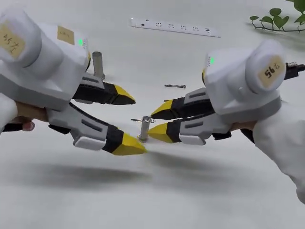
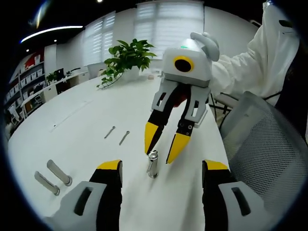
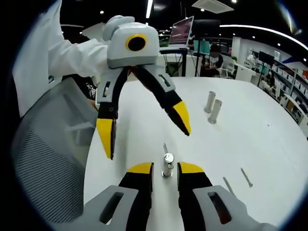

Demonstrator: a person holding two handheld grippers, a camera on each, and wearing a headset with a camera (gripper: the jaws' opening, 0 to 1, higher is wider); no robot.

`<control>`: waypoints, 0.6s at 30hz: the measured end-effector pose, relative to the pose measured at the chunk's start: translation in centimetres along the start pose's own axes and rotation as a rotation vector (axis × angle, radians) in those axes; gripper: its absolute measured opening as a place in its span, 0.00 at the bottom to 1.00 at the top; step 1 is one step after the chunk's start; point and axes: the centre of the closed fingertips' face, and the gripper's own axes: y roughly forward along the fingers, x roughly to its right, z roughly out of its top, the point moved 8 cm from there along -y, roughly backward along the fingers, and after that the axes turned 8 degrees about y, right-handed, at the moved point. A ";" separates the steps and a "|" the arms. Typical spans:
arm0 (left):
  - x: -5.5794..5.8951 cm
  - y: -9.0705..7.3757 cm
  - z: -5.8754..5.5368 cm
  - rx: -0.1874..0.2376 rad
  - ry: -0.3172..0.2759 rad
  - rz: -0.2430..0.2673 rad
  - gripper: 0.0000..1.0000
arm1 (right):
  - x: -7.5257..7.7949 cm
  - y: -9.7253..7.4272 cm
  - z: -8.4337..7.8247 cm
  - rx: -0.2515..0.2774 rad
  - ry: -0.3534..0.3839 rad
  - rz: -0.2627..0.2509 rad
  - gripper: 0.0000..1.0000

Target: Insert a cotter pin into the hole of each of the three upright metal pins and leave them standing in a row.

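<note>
An upright metal pin (image 1: pixel 144 129) stands mid-table with a cotter pin (image 1: pixel 142 119) through its top hole. My left gripper (image 1: pixel 139 125) is open wide, its jaws straddling this pin from the left without touching it. My right gripper (image 1: pixel 151 125) comes from the right, jaws slightly apart, tips just beside the pin. In the right gripper view the pin (image 3: pixel 167 164) sits just ahead of the narrow gap between my own jaws. Two more metal pins (image 3: pixel 212 106) stand together farther off. Two loose cotter pins (image 2: pixel 117 134) lie on the table.
A white power strip (image 1: pixel 174 26) lies at the far side of the white table (image 1: pixel 152 191), and a potted plant (image 1: pixel 279 19) is at the far right corner. A mesh chair (image 2: pixel 269 144) stands by the table edge. A loose cotter pin (image 1: pixel 175 86) lies behind the grippers.
</note>
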 end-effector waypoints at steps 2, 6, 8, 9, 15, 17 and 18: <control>0.3 -0.1 0.0 0.040 -0.021 0.027 0.74 | -0.1 0.3 0.1 0.008 0.011 0.003 0.15; 0.7 -0.3 -0.4 0.084 -0.078 0.057 0.89 | -0.2 0.8 0.1 0.008 0.018 0.006 0.14; 0.8 -0.5 -0.8 0.092 -0.099 0.069 0.94 | 0.0 1.0 -0.2 0.003 0.019 0.009 0.14; 0.9 -0.5 -0.9 0.095 -0.106 0.074 0.96 | 0.0 1.1 -0.2 0.002 0.020 0.009 0.14; 1.4 -0.8 -1.5 0.094 -0.134 0.056 0.99 | 0.1 1.4 -0.2 -0.009 0.027 0.009 0.12; 1.4 -0.9 -1.7 0.081 -0.131 0.058 0.99 | 0.2 1.5 -0.3 -0.013 0.028 0.011 0.11; 1.4 -1.0 -1.8 0.078 -0.133 0.058 0.99 | 0.2 1.6 -0.3 -0.015 0.028 0.013 0.10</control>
